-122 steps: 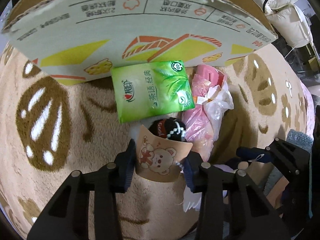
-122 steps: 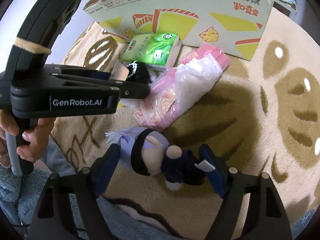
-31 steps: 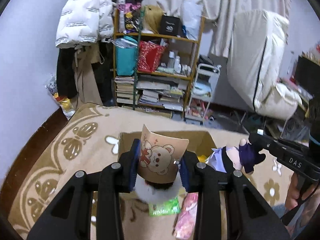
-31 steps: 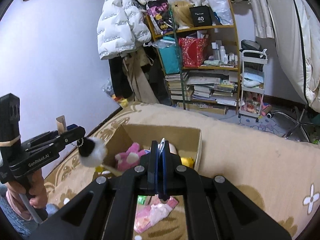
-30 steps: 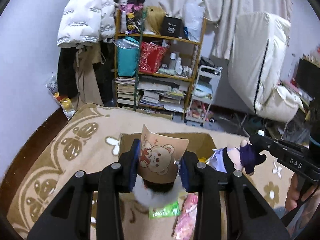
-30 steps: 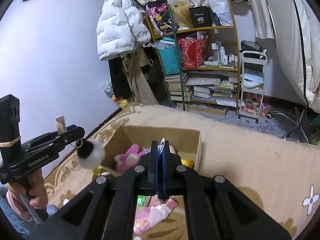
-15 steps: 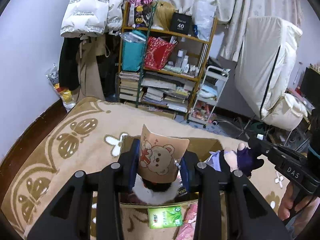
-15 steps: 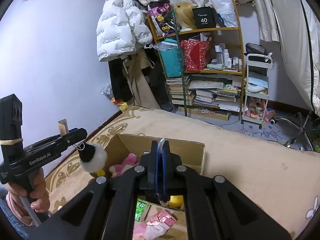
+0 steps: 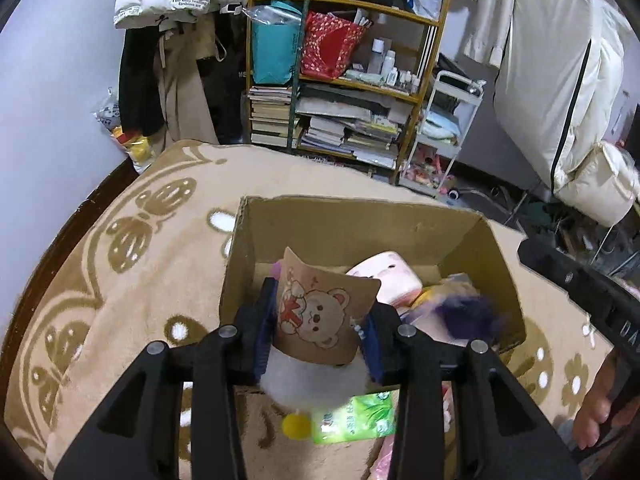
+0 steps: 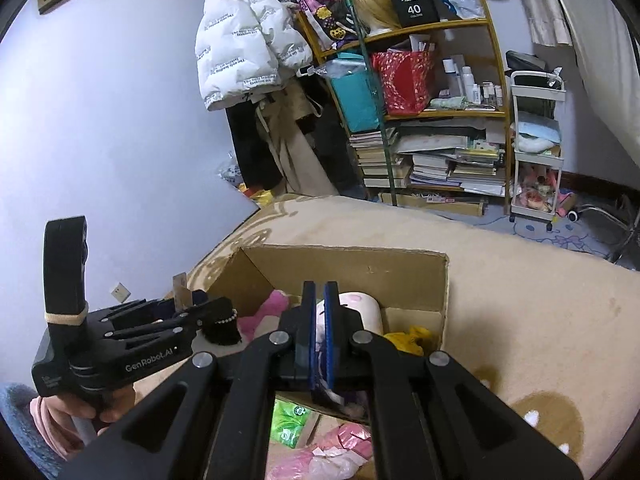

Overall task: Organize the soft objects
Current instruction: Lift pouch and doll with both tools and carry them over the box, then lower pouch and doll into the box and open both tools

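My left gripper is shut on a brown bear-print card with a white and black plush charm hanging under it, held over the near edge of the open cardboard box. My right gripper is shut on the purple-haired doll, whose blurred body hangs over the box's right side. In the right wrist view only a sliver of the doll shows below the fingers. The box holds a pink plush, a pale pink round thing and a yellow item.
A green tissue pack and a pink plastic bag lie on the tan patterned rug in front of the box. A cluttered bookshelf, a white trolley and hanging coats stand behind.
Both grippers have moved forward and down toward the box with their loads. The doll now swings blurred over the box's right side.
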A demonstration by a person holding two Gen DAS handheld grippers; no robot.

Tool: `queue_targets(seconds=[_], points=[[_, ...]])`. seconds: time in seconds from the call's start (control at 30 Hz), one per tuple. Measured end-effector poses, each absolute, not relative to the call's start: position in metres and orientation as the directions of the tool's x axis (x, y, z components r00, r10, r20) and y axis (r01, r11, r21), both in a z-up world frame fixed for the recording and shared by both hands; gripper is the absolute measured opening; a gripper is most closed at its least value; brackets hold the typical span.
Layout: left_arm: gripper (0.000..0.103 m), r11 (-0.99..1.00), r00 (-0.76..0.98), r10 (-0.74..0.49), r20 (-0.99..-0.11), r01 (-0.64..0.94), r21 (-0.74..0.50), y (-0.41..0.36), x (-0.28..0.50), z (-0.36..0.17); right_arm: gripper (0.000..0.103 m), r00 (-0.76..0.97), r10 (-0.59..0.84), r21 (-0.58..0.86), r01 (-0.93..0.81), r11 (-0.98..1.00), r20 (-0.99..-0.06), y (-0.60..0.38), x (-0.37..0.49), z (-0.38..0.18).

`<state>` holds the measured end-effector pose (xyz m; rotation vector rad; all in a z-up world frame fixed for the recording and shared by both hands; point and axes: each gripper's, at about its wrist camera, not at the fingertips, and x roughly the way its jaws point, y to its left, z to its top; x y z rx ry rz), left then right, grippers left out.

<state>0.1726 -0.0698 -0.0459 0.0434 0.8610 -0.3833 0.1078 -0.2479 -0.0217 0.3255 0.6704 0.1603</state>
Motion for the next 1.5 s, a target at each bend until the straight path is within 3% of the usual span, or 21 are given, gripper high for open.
queue_targets(seconds=[0.27, 0.43, 0.57, 0.77, 0.87, 0.93, 1.03, 1.07, 1.13, 1.2, 1.37, 1.5], points=[[0.036, 0.94, 0.65, -0.29, -0.702, 0.33, -0.083, -0.071, 0.17, -0.028, 0.004, 0.765, 0.251, 0.36, -0.027, 0.933, -0.594, -0.25, 0.105, -0.025], [0.036, 0.937, 0.633, -0.334, -0.699, 0.304, -0.173, -0.06, 0.178, -0.026, 0.004, 0.738, 0.257, 0.365, -0.016, 0.931, -0.624, -0.251, 0.106, -0.033], [0.037, 0.949, 0.659, -0.29, -0.694, 0.291, -0.121, -0.06, 0.178, -0.025, 0.004, 0.732, 0.259, 0.36, -0.02, 0.933, -0.631, -0.251, 0.106, -0.033], [0.05, 0.958, 0.592, -0.243, -0.768, 0.273, -0.093, -0.061, 0.184, -0.049, 0.005, 0.713, 0.265, 0.35, -0.03, 0.936, -0.649, -0.247, 0.106, -0.039], [0.061, 0.957, 0.57, -0.227, -0.79, 0.281, -0.072, -0.063, 0.185, -0.055, 0.006, 0.703, 0.264, 0.344, -0.029, 0.939, -0.66, -0.245, 0.107, -0.041], [0.076, 0.959, 0.563, -0.21, -0.799, 0.276, -0.058, -0.062, 0.183, -0.057, 0.006, 0.701, 0.267, 0.348, -0.029, 0.937, -0.661, -0.246, 0.105, -0.042], [0.083, 0.962, 0.563, -0.192, -0.804, 0.27, -0.04, -0.061, 0.179, -0.057, 0.008, 0.7, 0.259, 0.34, -0.024, 0.94, -0.666, -0.247, 0.101, -0.041], [0.083, 0.962, 0.563, -0.187, -0.805, 0.27, -0.035, -0.06, 0.177, -0.056, 0.01, 0.701, 0.257, 0.34, -0.022, 0.94, -0.665, -0.248, 0.1, -0.041], [0.088, 0.964, 0.566, -0.177, -0.805, 0.266, -0.024, -0.058, 0.173, -0.054, 0.03, 0.707, 0.252, 0.341, -0.016, 0.94, -0.661, -0.249, 0.097, -0.038], [0.091, 0.965, 0.575, -0.167, -0.801, 0.261, -0.014, -0.055, 0.167, -0.051, 0.041, 0.715, 0.245, 0.344, -0.007, 0.939, -0.655, -0.25, 0.092, -0.035], [0.095, 0.966, 0.584, -0.146, -0.798, 0.257, 0.012, -0.047, 0.149, -0.043, 0.059, 0.715, 0.201, 0.32, 0.033, 0.947, -0.67, -0.25, 0.081, -0.03], [0.095, 0.966, 0.607, -0.138, -0.783, 0.256, 0.029, -0.042, 0.129, -0.035, 0.083, 0.71, 0.177, 0.303, 0.054, 0.952, -0.681, -0.247, 0.067, -0.027]])
